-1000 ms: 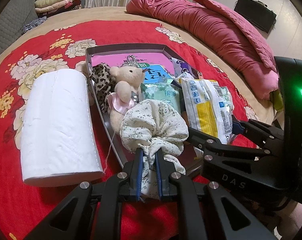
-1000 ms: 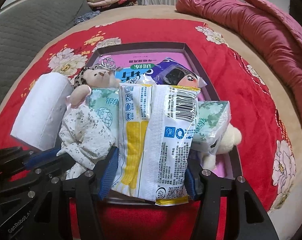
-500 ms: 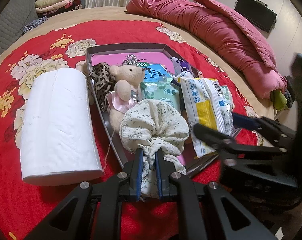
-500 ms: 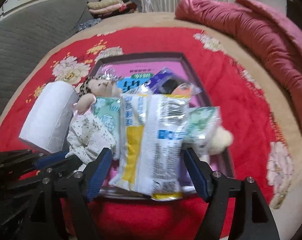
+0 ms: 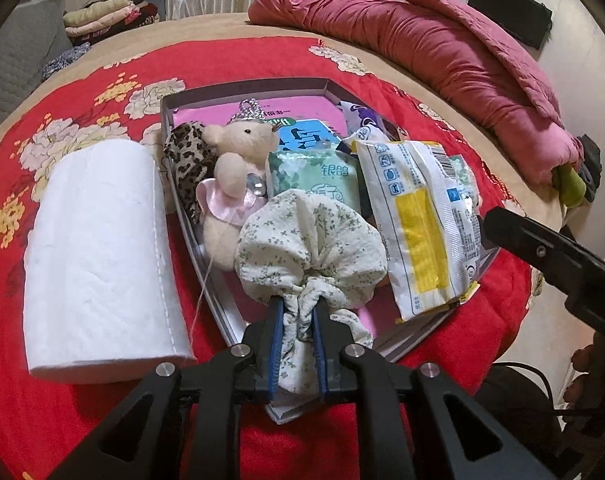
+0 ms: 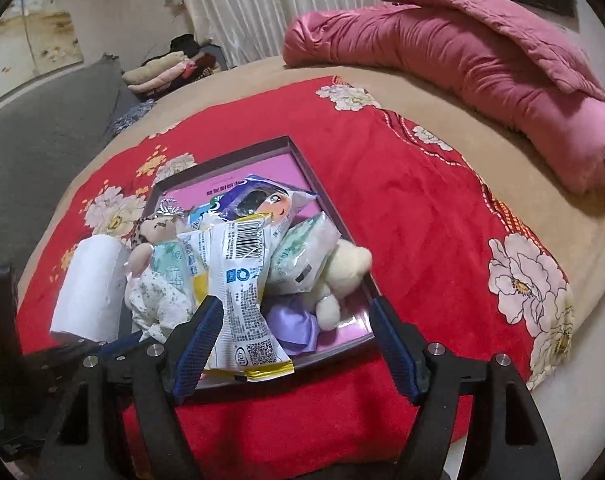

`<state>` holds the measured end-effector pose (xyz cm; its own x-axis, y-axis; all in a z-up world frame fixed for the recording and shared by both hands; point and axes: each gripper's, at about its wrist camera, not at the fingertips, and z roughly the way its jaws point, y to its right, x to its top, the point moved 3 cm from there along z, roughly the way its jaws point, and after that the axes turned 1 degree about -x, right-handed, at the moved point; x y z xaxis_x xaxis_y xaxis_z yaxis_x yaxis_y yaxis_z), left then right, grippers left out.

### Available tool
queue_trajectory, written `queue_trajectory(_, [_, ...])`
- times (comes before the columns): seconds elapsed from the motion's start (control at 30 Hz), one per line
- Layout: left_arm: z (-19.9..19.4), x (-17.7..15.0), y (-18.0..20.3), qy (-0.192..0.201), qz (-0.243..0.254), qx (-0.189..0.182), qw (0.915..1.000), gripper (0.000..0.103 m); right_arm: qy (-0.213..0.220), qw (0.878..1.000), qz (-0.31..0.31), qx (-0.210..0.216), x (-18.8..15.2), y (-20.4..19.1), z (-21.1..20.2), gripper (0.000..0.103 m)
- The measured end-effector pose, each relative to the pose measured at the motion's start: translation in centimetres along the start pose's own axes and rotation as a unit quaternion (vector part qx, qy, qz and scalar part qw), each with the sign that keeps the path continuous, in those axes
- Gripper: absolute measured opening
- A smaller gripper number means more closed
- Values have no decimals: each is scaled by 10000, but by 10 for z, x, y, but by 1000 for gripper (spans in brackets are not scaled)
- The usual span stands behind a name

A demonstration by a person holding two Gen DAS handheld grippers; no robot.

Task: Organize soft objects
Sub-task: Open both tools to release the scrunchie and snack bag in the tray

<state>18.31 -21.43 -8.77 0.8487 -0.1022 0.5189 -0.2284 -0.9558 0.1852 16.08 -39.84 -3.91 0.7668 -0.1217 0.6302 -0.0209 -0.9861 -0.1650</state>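
My left gripper (image 5: 296, 332) is shut on a floral cloth scrunchie (image 5: 310, 240) at the near corner of the grey tray (image 5: 190, 216). The tray holds a beige plush mouse (image 5: 232, 168), a leopard scrunchie (image 5: 188, 156), a green tissue pack (image 5: 318, 172) and a white-and-yellow packet (image 5: 422, 224). My right gripper (image 6: 294, 344) is open and empty, held back above the tray's near edge (image 6: 342, 344), with the packet (image 6: 242, 280) in front of its left finger. A white plush toy (image 6: 342, 272) and a purple cloth (image 6: 294, 320) lie in the tray.
A white paper roll (image 5: 98, 252) lies left of the tray on the red floral blanket (image 5: 82, 400). A pink quilt (image 5: 442, 44) is bunched at the back right. Folded clothes (image 6: 162, 72) sit at the far left.
My right gripper has let go of the white-and-yellow packet, opened wide and pulled back and up from the tray. My left gripper stays shut on the floral scrunchie.
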Motion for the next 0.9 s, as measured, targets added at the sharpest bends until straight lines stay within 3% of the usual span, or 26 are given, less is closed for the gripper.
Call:
queue_trajectory(0.23, [-8,0,0,60,-41,-63,10000,29,-15,9998,174,-17,-2,7,2,77])
queue_trajectory(0.3, [-10,0,1,76,-27,-54,10000,44,-32,9998,213,-29,-2,8,2,77])
queue_trajectory(0.4, [-15,0,4,119,-22,-166,9998,52,-20,9997,221,-76,-2,10,1,77])
queue_trajectory(0.9, [-57,0,2,352,-120,-427,9984,54,198,9997,-75,-96,0,-14,-15,77])
